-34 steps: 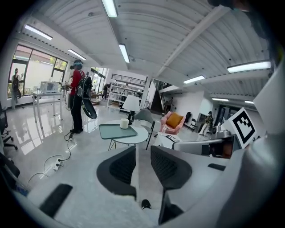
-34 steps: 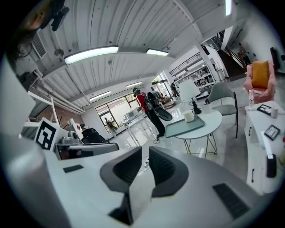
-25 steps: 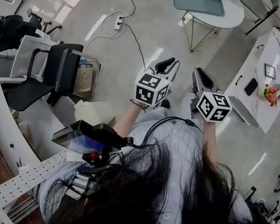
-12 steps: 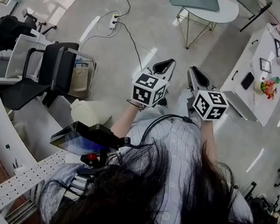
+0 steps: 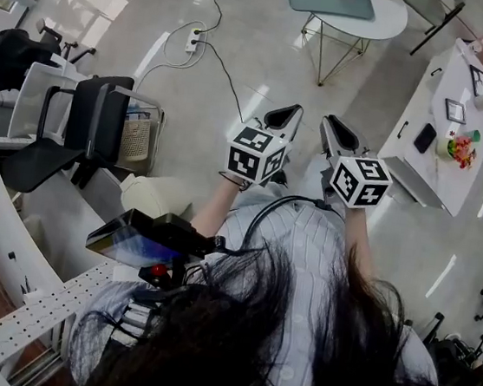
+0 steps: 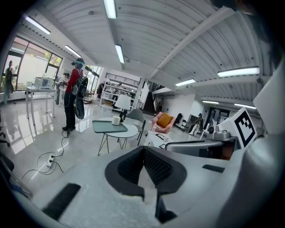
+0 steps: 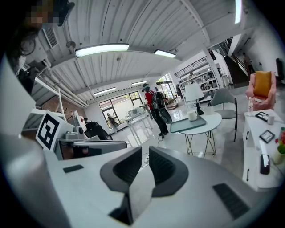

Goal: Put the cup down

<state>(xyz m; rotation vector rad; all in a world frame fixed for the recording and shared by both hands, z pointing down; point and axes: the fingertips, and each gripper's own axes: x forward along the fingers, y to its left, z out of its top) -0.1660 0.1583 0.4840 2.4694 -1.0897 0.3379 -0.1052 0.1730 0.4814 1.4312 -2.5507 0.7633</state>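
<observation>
Obs.: Both tools are held out level in front of us over open floor, side by side and near each other, neither touching anything.

Left tool (image 5: 284,114): its jaws have just been closing and the pads now meet at the tips. There is nothing between them.

Right tool (image 5: 337,128): the jaws stand a narrow slit apart, and we see floor through the gap. It is empty too.

Cup (image 6: 116,120): white, upright, set on a teal tray (image 6: 104,126) that lies on the round white bench (image 6: 129,132). It is well apart from both tools, with bare floor between. In the left tool view it sits above and left of the closed tips. In the right tool view it sits above and right of the slit. In the head view the round bench is straight ahead of the tools at the top edge, and the cup is cut off by the frame there.

Also noted: a white lamp (image 6: 122,103) stands just behind the cup on the same bench. A person with a backpack (image 6: 73,95) stands on the floor beyond it. A long white bench (image 5: 463,182) lies off to the right of the right tool.
</observation>
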